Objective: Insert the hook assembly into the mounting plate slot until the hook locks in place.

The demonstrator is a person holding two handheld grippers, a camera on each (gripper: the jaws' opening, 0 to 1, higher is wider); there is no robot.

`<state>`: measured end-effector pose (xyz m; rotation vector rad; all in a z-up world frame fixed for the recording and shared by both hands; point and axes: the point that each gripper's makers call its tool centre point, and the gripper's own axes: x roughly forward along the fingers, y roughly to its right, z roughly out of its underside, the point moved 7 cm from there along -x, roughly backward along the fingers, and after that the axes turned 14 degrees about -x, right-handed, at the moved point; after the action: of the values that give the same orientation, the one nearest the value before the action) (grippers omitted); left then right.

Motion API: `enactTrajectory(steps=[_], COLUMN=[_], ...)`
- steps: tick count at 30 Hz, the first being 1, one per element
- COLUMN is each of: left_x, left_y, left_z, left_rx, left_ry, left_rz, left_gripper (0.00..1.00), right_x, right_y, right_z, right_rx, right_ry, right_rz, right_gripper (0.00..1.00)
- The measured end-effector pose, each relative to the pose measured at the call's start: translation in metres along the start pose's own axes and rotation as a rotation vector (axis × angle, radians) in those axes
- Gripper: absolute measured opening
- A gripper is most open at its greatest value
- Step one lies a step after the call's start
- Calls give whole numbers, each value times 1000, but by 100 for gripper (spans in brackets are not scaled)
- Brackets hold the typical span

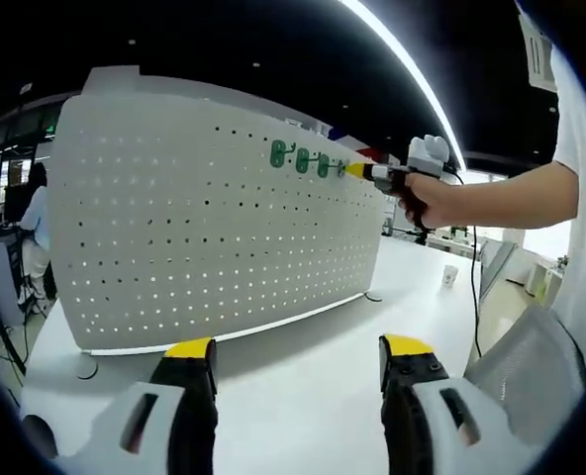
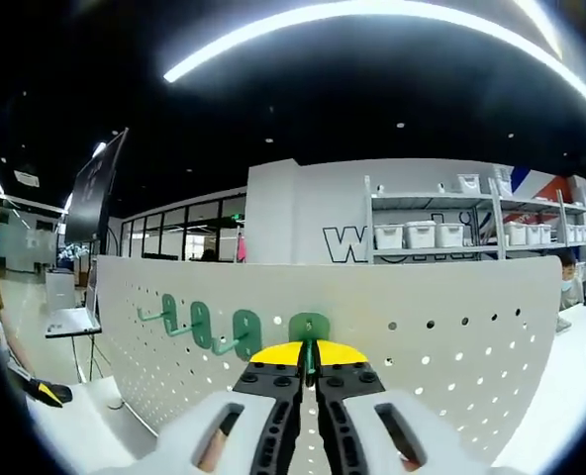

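Insertion is under way, we judge: our right gripper (image 2: pixel 310 368), jaws pinching the green hook (image 2: pixel 310 332) at centre frame against the white pegboard (image 2: pixel 451 336), must next press it home, while our left gripper (image 1: pixel 298 361) hovers spread over the surface (image 1: pixel 303 366).

Four green hooks (image 2: pixel 310 332) sit in a row high on the upright white pegboard (image 1: pixel 214 228). The rightmost hook's stem is pinched between the right gripper's (image 2: pixel 309 374) closed jaws.
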<state>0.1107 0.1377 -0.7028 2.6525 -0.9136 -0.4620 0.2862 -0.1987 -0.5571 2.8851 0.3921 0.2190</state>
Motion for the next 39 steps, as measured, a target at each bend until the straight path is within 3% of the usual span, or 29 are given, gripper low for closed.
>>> enactTrajectory(steps=[18, 25, 31, 39], left_x=[-6, -5, -4, -5], left_y=[-4, -3, -2, -1], left_z=[4, 5, 5, 5], left_rx=[-27, -29, -27, -31], left_ry=[2, 0, 0, 6], left_rz=[-14, -10, -6, -7], left_gripper=[66, 65, 64, 64], right_x=[6, 8, 9, 9], right_y=[-3, -10, -14, -11], right_z=[-1, -1, 3, 5], right_rx=[-64, -116, -46, 18], right_ry=[-69, -94, -71, -47], right_rz=[32, 94, 171, 162], right_gripper=[1, 1, 2, 2])
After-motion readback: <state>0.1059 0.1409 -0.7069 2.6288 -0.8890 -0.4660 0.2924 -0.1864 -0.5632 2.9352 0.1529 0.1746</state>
